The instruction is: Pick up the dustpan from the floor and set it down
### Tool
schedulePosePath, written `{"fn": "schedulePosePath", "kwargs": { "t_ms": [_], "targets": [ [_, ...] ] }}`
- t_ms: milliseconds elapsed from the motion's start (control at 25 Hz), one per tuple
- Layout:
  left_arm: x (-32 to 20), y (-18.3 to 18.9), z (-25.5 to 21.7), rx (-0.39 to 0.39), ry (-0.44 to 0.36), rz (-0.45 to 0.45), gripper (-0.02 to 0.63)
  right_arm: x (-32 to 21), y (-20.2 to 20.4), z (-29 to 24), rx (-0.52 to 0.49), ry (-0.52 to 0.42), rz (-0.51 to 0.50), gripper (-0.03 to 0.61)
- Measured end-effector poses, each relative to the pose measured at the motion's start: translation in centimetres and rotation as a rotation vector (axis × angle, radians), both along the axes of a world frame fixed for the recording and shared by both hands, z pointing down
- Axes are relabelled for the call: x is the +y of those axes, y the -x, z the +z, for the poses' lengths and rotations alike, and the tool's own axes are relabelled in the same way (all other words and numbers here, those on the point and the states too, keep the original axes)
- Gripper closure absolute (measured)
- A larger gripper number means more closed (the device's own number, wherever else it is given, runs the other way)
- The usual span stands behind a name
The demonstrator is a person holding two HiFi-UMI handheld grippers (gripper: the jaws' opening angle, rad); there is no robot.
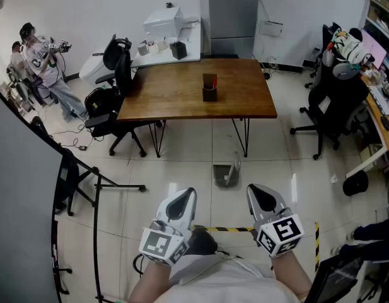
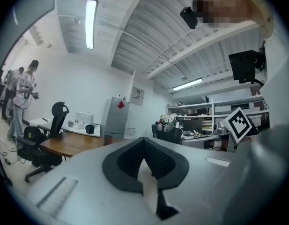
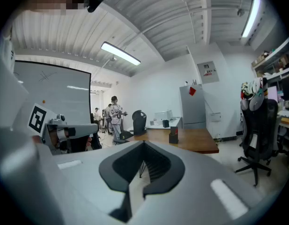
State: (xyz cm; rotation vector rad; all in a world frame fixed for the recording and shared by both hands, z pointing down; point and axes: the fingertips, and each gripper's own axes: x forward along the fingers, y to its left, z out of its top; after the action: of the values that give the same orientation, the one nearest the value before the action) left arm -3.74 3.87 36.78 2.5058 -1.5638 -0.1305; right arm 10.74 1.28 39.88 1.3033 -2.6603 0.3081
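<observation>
The dustpan (image 1: pixel 226 173) is a grey pan with an upright handle, standing on the tiled floor just in front of the wooden table (image 1: pixel 181 103). Both grippers hang low near the person's body, well short of it. My left gripper (image 1: pixel 183 199) points level, its jaws together with nothing between them. My right gripper (image 1: pixel 261 194) tilts slightly down and is also shut and empty. In the left gripper view (image 2: pixel 145 143) and the right gripper view (image 3: pixel 144 147) the jaw tips meet, and the dustpan is hidden below them.
A brown holder (image 1: pixel 210 87) stands on the table. Black office chairs sit at the left (image 1: pixel 117 65) and right (image 1: pixel 336 103). A whiteboard stand's legs (image 1: pixel 96 183) reach in from the left. Yellow-black tape (image 1: pixel 235 229) crosses the floor. A person (image 1: pixel 41 59) stands far left.
</observation>
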Motion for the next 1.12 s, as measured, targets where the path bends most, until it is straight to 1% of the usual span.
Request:
{"fn": "schedulePosePath", "kwargs": {
  "t_ms": [160, 280, 400, 520, 640, 760, 880, 1000, 1040, 1080, 1120],
  "targets": [
    [-3.7, 2.1, 1.3, 0.005, 0.014, -0.008, 0.603, -3.4, 1.6, 1.3, 0.004, 0.017, 0.001, 0.575],
    [-7.4, 3.4, 2.2, 0.006, 0.021, 0.015, 0.603, -7.1, 2.8, 2.1, 0.003, 0.042, 0.007, 0.575],
    [-12.4, 5.5, 2.4, -0.008, 0.010, 0.048, 0.603, -11.8, 4.6, 2.3, 0.023, 0.036, 0.031, 0.575],
    [-17.0, 7.7, 1.9, 0.005, 0.003, 0.079, 0.603, -16.0, 6.1, 1.7, 0.041, 0.023, 0.060, 0.575],
    [-20.3, 9.3, 1.4, 0.016, 0.004, 0.101, 0.603, -19.5, 6.6, 1.4, 0.055, 0.022, 0.111, 0.575],
    [-22.7, 9.9, 2.5, 0.010, 0.035, 0.112, 0.603, -21.6, 6.4, 2.1, 0.061, 0.044, 0.159, 0.575],
    [-24.1, 9.8, 3.4, 0.010, 0.060, 0.127, 0.603, -22.7, 6.1, 3.1, 0.074, 0.074, 0.178, 0.575],
    [-25.5, 9.6, 3.7, 0.015, 0.077, 0.121, 0.603, -24.1, 5.4, 4.9, 0.110, 0.133, 0.201, 0.575],
    [-25.8, 9.4, 3.9, 0.018, 0.085, 0.119, 0.603, -24.4, 5.1, 5.9, 0.126, 0.164, 0.202, 0.556],
    [-26.0, 9.0, 4.2, 0.019, 0.095, 0.120, 0.603, -24.7, 4.7, 7.2, 0.150, 0.200, 0.199, 0.489],
    [-26.2, 8.6, 4.6, 0.017, 0.105, 0.122, 0.603, -24.9, 4.2, 9.0, 0.187, 0.238, 0.193, 0.455]
  ]
}}
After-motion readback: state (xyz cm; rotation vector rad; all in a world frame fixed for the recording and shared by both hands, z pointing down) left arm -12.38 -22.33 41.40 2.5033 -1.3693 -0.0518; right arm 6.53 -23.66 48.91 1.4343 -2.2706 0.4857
